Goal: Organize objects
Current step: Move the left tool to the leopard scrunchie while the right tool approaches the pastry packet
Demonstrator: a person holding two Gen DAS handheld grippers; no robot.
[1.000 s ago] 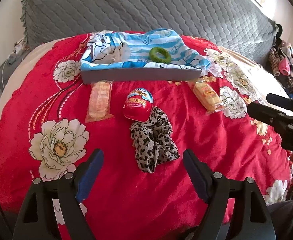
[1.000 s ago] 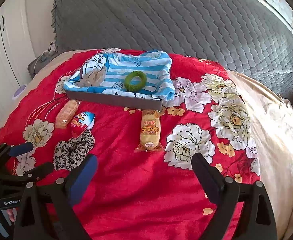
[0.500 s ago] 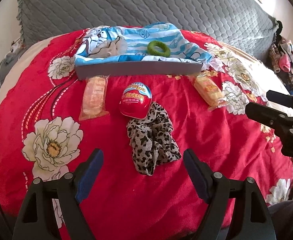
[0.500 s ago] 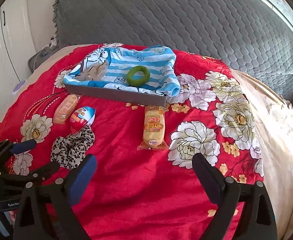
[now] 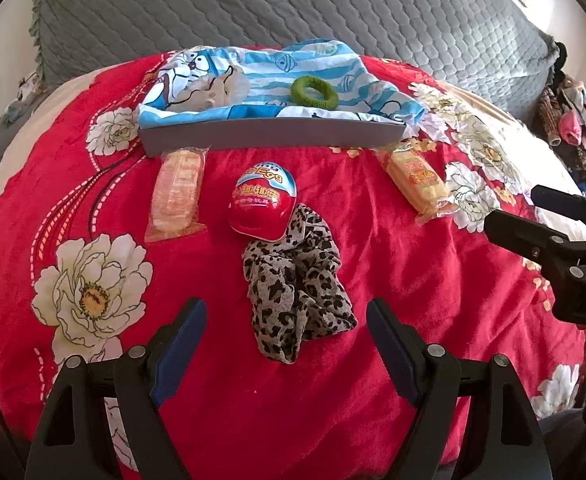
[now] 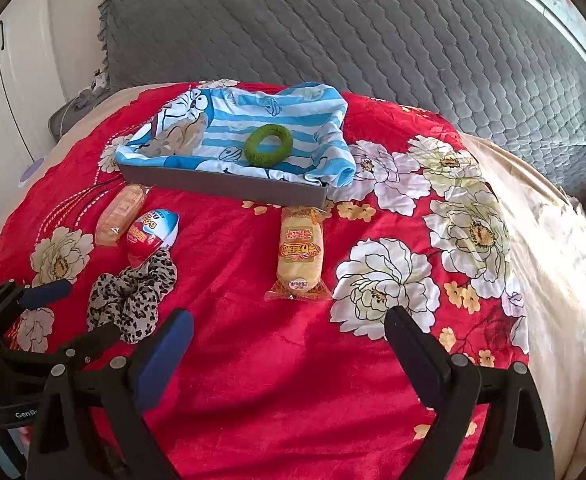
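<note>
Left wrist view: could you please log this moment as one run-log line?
left gripper: open, over leopard scrunchie | right gripper: open, empty | tray: holds green ring | red egg: touching scrunchie

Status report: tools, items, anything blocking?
Left tool, right tool open, empty. Leopard-print fabric scrunchie ahead of left, touching red plastic egg. Nothing blocking.

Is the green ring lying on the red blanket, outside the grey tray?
No, the green ring lies inside the grey tray, on the blue striped cloth that lines it.
</note>
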